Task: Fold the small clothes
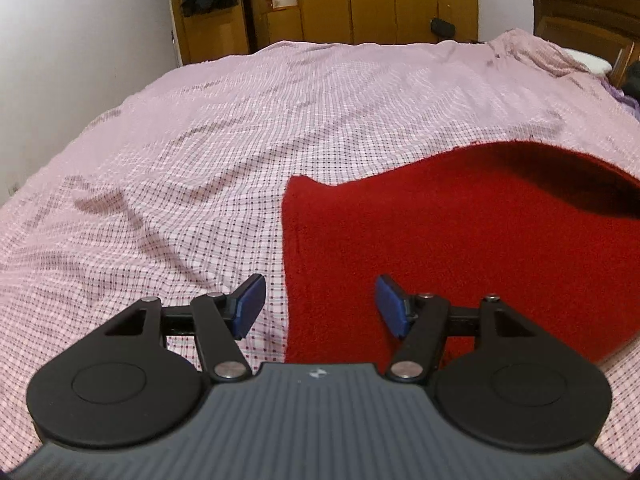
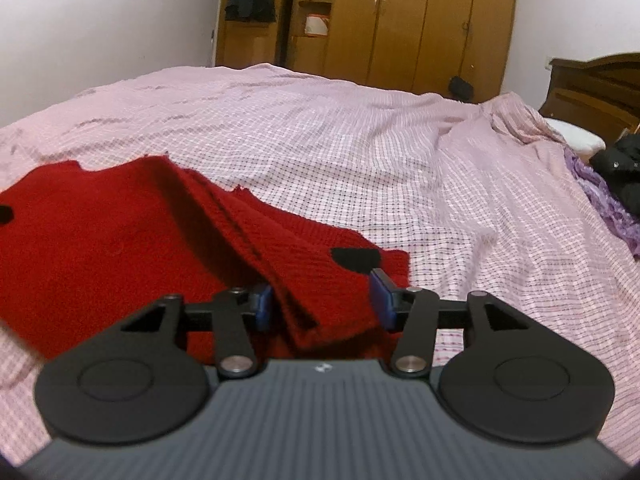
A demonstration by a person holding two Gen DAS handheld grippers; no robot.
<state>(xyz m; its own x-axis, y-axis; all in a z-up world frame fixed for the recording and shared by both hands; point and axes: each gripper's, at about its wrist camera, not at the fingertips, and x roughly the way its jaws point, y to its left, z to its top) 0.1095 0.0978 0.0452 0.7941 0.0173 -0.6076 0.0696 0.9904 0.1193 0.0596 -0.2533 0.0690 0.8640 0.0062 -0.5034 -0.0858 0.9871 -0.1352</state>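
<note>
A red knitted garment (image 1: 460, 240) lies on the pink checked bedsheet (image 1: 240, 120). In the left wrist view its left edge runs straight up between the fingers of my left gripper (image 1: 320, 304), which is open and empty just above that edge. In the right wrist view the garment (image 2: 120, 232) shows a folded ridge running toward the camera and a black patch (image 2: 356, 258) near its right corner. My right gripper (image 2: 322, 300) is open, its blue pads either side of the folded edge, not closed on it.
The bed's sheet (image 2: 400, 160) is wrinkled, bunched near the wooden headboard (image 2: 596, 88) at right. A purple cloth (image 2: 608, 204) and dark clothing (image 2: 620, 164) lie at the right edge. Wooden wardrobes (image 2: 400, 20) stand behind the bed.
</note>
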